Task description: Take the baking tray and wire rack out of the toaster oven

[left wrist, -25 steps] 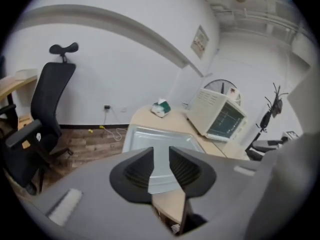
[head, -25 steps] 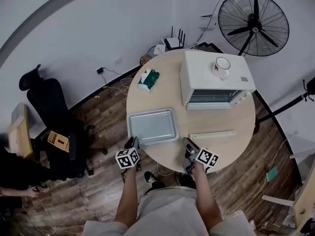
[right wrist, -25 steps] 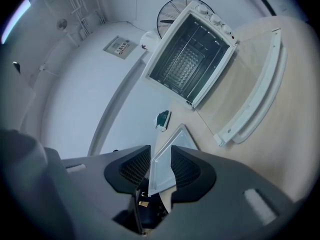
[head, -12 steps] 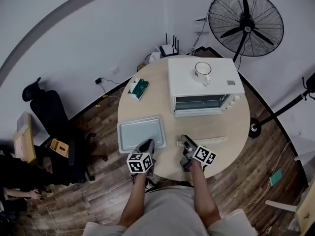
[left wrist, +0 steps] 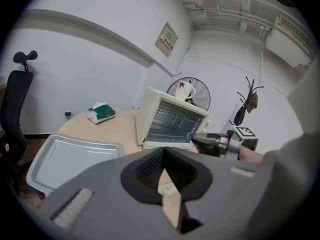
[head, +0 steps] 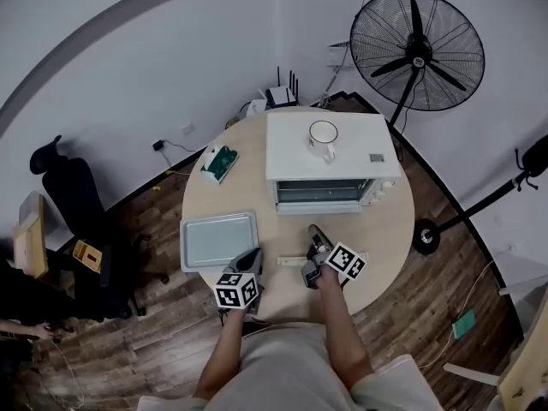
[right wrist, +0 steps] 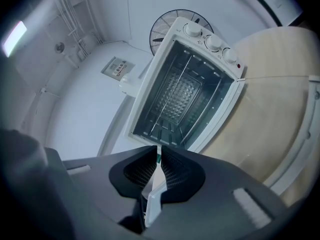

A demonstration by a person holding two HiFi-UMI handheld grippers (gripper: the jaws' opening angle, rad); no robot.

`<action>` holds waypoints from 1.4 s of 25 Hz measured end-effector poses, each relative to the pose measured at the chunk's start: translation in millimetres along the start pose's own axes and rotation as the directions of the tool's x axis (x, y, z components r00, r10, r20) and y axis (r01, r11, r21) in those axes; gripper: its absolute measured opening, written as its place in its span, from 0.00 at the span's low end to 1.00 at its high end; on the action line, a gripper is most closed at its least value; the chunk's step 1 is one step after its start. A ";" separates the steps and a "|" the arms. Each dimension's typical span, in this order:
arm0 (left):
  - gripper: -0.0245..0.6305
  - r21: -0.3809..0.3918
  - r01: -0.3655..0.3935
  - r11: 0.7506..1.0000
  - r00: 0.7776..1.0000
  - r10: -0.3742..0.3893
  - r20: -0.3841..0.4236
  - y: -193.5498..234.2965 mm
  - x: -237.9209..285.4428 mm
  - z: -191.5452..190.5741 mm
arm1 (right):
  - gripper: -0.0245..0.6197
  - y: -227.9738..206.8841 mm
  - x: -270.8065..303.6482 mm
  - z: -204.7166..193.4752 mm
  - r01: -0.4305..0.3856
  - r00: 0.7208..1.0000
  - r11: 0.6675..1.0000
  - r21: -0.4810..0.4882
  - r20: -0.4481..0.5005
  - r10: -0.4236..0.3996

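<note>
White toaster oven [head: 330, 157], silver-grey baking tray [head: 218, 240], pale wood table [head: 205, 197]; tissue box [head: 216, 163] looks green.

Bright even light, soft shadows, fisheye-warped dark edges.

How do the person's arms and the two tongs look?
The left tongs and right tongs are dark grey with black ridged pads. Each carries a white cube printed with black square markers. No cables show. The forearms are bare; no sleeve is visible, and the clothing below is pale beige. The right jaws have just been closing, with a thin white sliver showing between them.
</note>
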State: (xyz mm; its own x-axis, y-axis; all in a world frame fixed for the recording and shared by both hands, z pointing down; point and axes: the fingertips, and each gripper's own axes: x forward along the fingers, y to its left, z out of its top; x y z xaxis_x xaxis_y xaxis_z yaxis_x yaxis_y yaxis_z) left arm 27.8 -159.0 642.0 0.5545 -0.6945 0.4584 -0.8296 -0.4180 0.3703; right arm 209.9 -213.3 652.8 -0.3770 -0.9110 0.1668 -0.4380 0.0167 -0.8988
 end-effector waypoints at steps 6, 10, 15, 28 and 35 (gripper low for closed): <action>0.12 -0.001 0.009 1.000 1.000 -0.009 0.008 -30.6 5.1 -11.3 | 0.04 -9.8 26.6 59.1 -0.047 0.996 0.997 0.063 0.076 0.042; 0.12 -0.006 -0.014 1.000 1.000 0.014 0.004 -32.5 -1.8 -19.0 | 0.04 -16.0 51.0 94.3 -0.111 0.983 0.980 0.168 0.160 0.084; 0.12 -0.052 -0.088 0.995 0.996 0.088 0.007 -15.6 -21.6 -30.5 | 0.04 -22.9 75.4 103.9 -0.139 0.977 0.961 0.239 0.190 0.094; 0.12 -0.104 -0.165 0.981 0.986 0.168 0.018 3.3 -40.2 -41.2 | 0.14 -33.7 109.8 123.9 -0.236 0.938 0.884 0.403 0.330 0.100; 0.12 -0.128 -0.188 0.974 0.981 0.193 0.022 13.3 -46.8 -42.1 | 0.14 -36.0 120.0 129.7 -0.225 0.934 0.873 0.432 0.351 0.067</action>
State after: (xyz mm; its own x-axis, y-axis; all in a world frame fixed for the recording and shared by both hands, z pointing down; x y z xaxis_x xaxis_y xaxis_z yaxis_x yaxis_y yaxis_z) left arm -6.4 -107.4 659.5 0.3827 -0.7746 0.5035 -0.9039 -0.2012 0.3775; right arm 286.3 -376.7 652.6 -0.0953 -0.9943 -0.0469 0.0553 0.0417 -0.9976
